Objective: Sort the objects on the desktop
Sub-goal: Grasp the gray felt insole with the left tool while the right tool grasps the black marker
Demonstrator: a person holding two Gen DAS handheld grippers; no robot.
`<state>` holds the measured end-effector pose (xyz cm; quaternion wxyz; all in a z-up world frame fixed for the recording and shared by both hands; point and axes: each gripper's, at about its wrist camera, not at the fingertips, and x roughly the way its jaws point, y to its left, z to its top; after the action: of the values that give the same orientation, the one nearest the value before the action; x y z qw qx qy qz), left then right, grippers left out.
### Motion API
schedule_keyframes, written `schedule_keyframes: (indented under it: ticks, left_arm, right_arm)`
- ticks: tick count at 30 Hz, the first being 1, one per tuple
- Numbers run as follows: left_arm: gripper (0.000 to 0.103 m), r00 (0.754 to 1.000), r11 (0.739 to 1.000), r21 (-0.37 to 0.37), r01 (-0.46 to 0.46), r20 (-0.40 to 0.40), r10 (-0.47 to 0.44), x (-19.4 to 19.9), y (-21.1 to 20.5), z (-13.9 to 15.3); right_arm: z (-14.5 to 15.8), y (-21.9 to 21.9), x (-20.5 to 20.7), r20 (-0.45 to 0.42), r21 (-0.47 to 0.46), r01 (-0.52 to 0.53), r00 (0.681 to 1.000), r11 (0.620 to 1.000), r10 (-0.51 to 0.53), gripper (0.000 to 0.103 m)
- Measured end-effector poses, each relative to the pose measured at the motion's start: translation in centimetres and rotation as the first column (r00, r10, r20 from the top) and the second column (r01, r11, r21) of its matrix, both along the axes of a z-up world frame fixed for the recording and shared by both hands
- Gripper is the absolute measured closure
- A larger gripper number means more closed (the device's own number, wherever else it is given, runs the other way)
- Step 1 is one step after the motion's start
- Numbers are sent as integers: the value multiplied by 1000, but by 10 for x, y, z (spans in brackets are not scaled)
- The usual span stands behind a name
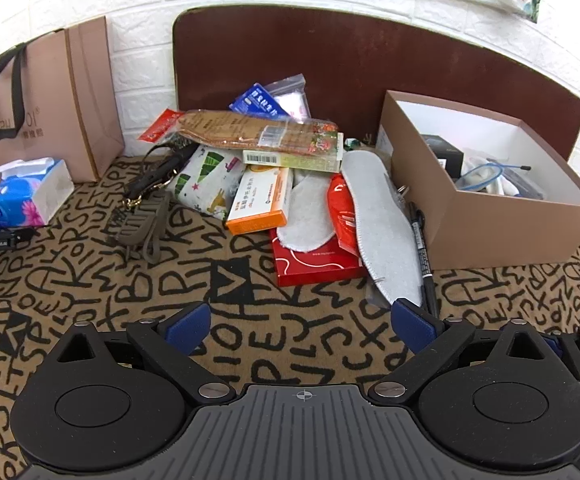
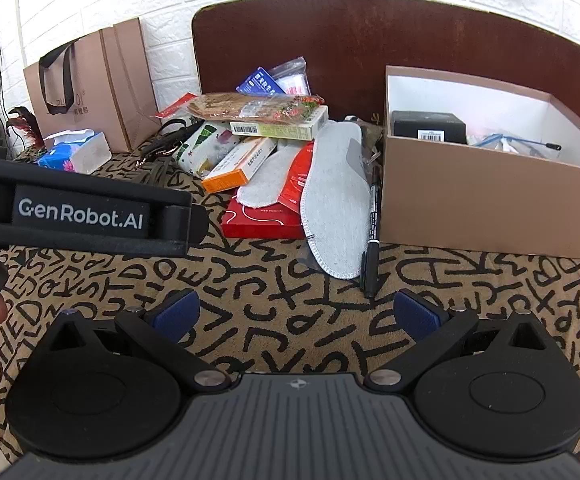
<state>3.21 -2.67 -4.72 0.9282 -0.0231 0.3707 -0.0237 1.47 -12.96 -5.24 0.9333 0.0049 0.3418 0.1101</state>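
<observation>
A heap of small goods lies on the letter-patterned cloth (image 1: 101,280): two grey felt insoles (image 1: 386,224) (image 2: 336,204), an orange medicine box (image 1: 259,204) (image 2: 235,166), a red flat box (image 1: 318,264) (image 2: 263,220), packed cork insoles (image 1: 257,130) and a black marker pen (image 1: 424,256) (image 2: 372,228). To its right stands an open brown cardboard box (image 1: 502,216) (image 2: 470,196) holding a few items. My left gripper (image 1: 301,322) hangs open short of the heap, nothing between its blue pads. My right gripper (image 2: 296,314) is open too, just short of the pen tip.
A pink paper bag (image 1: 45,108) (image 2: 89,88) leans on the white brick wall at the left, a blue tissue pack (image 1: 25,194) (image 2: 75,154) in front of it. A dark olive strap (image 1: 145,222) lies left of the heap. The left gripper's body (image 2: 81,216) crosses the right wrist view.
</observation>
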Motion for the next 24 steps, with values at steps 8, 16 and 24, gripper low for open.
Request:
schedule_keyframes:
  ticks: [8,16,24]
  left_arm:
    - [1,999,1000,3,6,-40,-6,22,-4,-14]
    - [0,999,999,-42,-4,-43,2,42,-3,-28]
    - [8,993,993,-81,87,-68,-93,73,-20,-39]
  right_arm:
    - [-12,-9,19,-39,3,23,999,1000,-23,0]
    - [-24,-18,36,-31,1,-11,999,1000,12,0]
    - [-36,-30,58,14,-22,4,1000,1000,-4,6]
